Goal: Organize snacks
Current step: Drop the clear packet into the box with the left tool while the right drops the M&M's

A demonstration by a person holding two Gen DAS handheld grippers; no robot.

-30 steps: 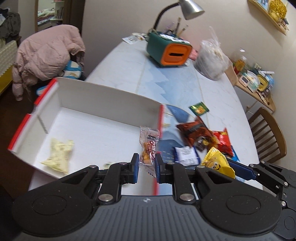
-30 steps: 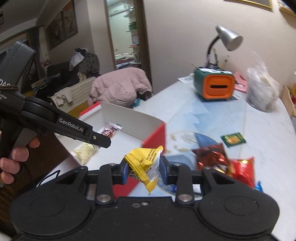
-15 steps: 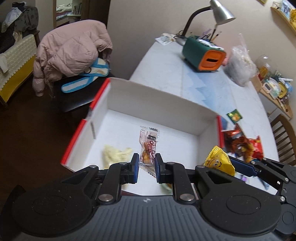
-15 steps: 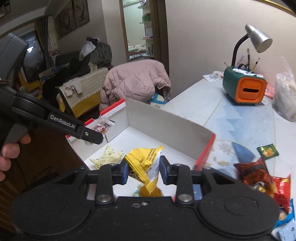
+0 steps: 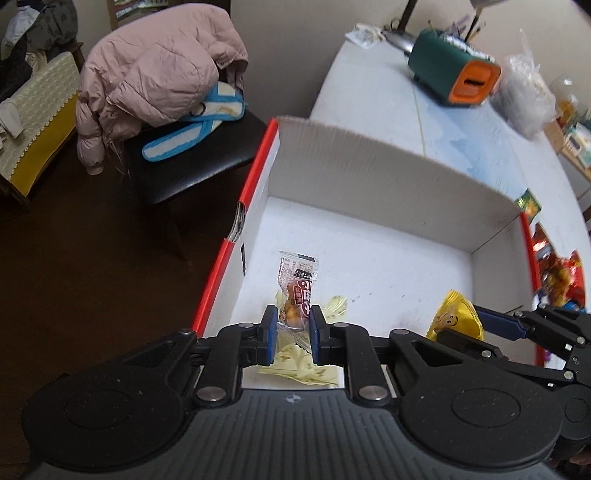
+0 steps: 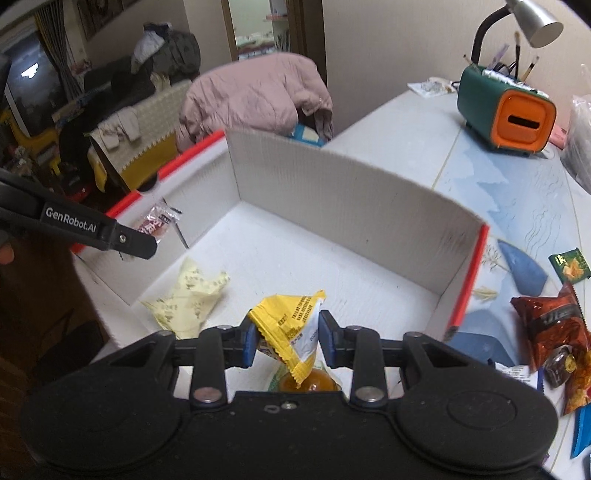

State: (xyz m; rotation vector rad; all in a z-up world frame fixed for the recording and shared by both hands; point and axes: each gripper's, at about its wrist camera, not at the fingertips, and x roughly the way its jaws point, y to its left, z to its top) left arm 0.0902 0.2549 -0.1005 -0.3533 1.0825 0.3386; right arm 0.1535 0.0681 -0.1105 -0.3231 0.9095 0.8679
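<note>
My left gripper (image 5: 293,322) is shut on a clear snack packet with a red label (image 5: 298,291) and holds it over the left end of a white box with red edges (image 5: 388,184). My right gripper (image 6: 288,334) is shut on a yellow snack packet (image 6: 291,325), held over the box's near side; that packet also shows in the left wrist view (image 5: 456,319). A pale yellow wrapper (image 6: 186,295) lies on the box floor under the left gripper. An orange round snack (image 6: 310,382) sits just below the right gripper.
Loose snack packets (image 6: 554,332) and a small green packet (image 6: 570,264) lie on the table right of the box. A green and orange holder (image 6: 506,110), a desk lamp (image 6: 532,22) and a plastic bag (image 5: 528,99) stand farther back. A chair with a pink jacket (image 5: 155,81) stands left of the table.
Both grippers have moved left and forward with their packets, from beside the snack pile to over the box interior. The box now fills both views.
</note>
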